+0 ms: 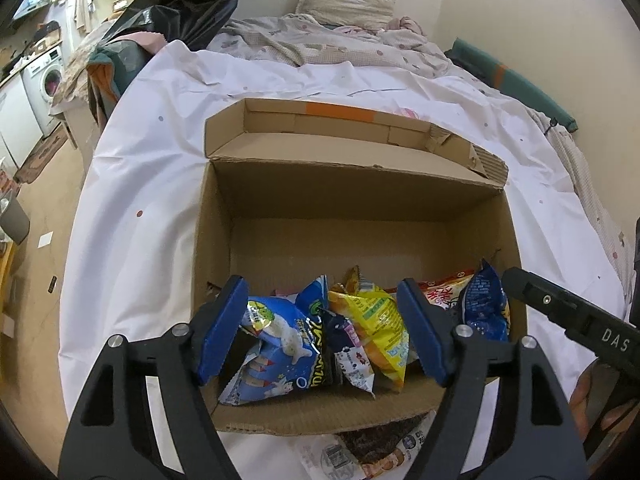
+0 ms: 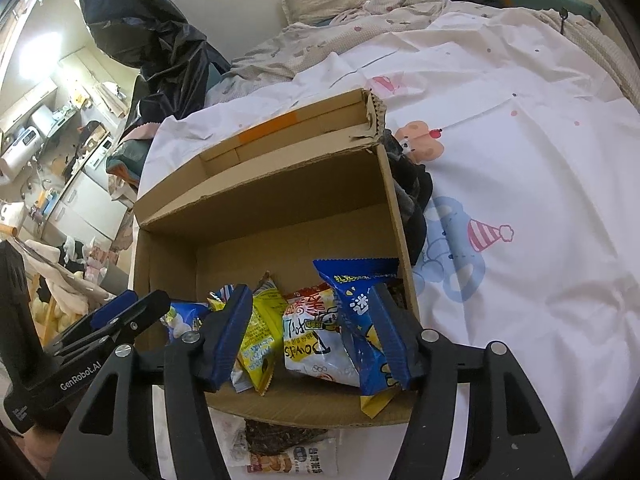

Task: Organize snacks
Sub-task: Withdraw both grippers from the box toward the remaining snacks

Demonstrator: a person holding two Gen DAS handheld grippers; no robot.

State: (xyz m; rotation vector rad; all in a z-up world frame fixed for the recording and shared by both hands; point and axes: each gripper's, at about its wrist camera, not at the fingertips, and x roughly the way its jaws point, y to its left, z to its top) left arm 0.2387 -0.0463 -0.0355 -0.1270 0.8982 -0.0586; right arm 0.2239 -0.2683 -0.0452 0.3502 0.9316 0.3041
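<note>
An open cardboard box (image 1: 352, 192) (image 2: 256, 200) lies on the white bed sheet, with several snack packets at its near end. My left gripper (image 1: 324, 332) hangs open over a blue-and-white packet (image 1: 280, 344) and a yellow packet (image 1: 376, 320), gripping nothing. My right gripper (image 2: 312, 336) hangs open over a white-and-red packet (image 2: 312, 332) and a dark blue packet (image 2: 360, 320), which leans on its right finger. The right gripper's body shows in the left wrist view (image 1: 568, 312); the left gripper shows in the right wrist view (image 2: 120, 316).
A brown-and-white snack packet (image 1: 380, 448) (image 2: 288, 448) lies on the sheet just in front of the box. A dark cloth (image 2: 412, 200) lies against the box's right side. Crumpled bedding and a pillow (image 1: 344, 4) lie at the far end. A black plastic bag (image 1: 188, 4) stands far left.
</note>
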